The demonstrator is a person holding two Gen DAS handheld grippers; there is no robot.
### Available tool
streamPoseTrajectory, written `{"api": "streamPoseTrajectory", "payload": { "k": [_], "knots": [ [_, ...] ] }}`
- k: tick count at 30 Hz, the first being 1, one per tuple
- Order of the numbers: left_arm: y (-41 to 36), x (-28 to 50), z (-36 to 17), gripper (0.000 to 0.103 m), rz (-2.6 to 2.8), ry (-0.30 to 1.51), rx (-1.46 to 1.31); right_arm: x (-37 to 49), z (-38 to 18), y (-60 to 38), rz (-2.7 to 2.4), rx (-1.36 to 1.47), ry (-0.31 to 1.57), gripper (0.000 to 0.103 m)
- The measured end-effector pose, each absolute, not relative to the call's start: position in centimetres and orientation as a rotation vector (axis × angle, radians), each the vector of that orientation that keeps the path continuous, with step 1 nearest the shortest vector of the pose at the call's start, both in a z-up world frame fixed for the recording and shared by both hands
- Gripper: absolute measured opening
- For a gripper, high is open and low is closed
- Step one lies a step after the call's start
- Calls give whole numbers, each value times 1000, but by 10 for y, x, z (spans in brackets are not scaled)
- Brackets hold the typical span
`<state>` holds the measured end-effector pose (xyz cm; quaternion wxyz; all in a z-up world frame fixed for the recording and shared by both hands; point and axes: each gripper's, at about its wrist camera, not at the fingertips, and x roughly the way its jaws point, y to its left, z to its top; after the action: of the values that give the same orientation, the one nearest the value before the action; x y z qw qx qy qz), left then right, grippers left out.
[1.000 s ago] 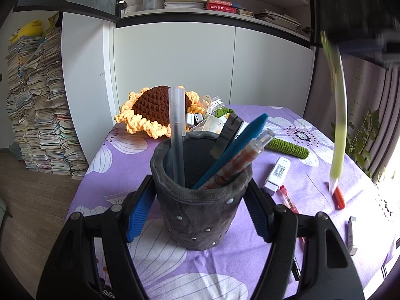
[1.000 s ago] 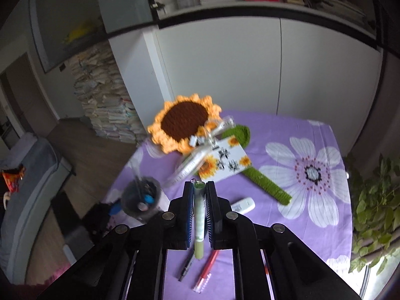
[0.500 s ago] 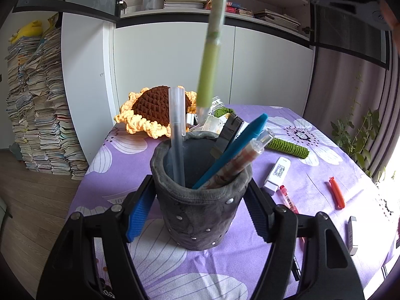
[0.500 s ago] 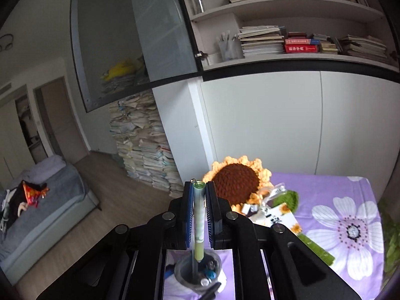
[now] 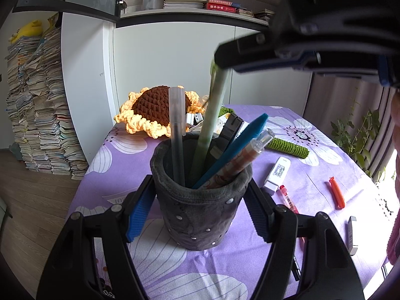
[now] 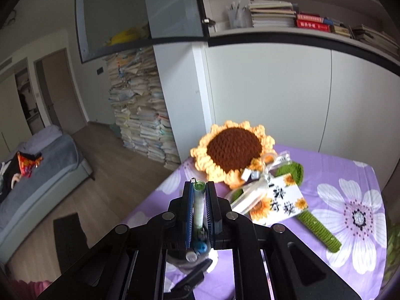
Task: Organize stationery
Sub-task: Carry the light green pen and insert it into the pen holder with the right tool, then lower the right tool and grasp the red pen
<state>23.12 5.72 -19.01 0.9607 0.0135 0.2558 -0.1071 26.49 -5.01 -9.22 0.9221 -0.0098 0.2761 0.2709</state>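
Observation:
A dark grey felt pen holder (image 5: 200, 205) stands on the purple flowered tablecloth (image 5: 312, 155). My left gripper (image 5: 200, 212) is shut on it, one blue pad against each side. Inside lean a clear grey pen (image 5: 176, 130), a teal pen (image 5: 240, 145), a patterned pen (image 5: 240, 165) and a black item (image 5: 230, 130). From the upper right, my right gripper (image 5: 225, 60) is shut on the top of a pale green pen (image 5: 212, 115); its lower end is inside the holder. In the right wrist view the green pen (image 6: 199, 205) sits upright between the shut pads of the right gripper (image 6: 199, 200), the holder (image 6: 190, 257) below.
A crochet sunflower (image 5: 155, 110) with a green stem and a card (image 6: 280, 200) lies behind the holder. To its right lie a white USB stick (image 5: 277, 172), a red pen (image 5: 287, 197), an orange cap (image 5: 337, 195) and a black-and-silver piece (image 5: 351, 235). The table's left edge is close.
My right gripper carried the green pen from the right of the table to above the holder, then lowered it so its tip went in. The left gripper and holder stayed still.

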Motion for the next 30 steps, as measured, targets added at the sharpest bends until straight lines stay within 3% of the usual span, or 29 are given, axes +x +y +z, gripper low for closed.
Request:
{"api": "streamPoseTrajectory", "payload": {
  "k": [12,15,17,19,25,30],
  "knots": [
    [58,232,-191,69,-217,519,27,272,-109,-63,585,30,729,11],
    [58,232,-191,69,-217,519,27,269,-100,-87,570,99,720,17],
    [58,232,-191,69,-217,519,27,266,-94,-105,543,133,709,28],
    [58,232,-191,69,-217,519,28,265,-94,-117,469,107,719,29],
    [58,232,-191,69,-216,518,28,288,-162,-138,278,84,1025,29],
    [59,232,-190,69,-215,518,30,304,-201,-142,267,142,1138,29]
  ]
}}
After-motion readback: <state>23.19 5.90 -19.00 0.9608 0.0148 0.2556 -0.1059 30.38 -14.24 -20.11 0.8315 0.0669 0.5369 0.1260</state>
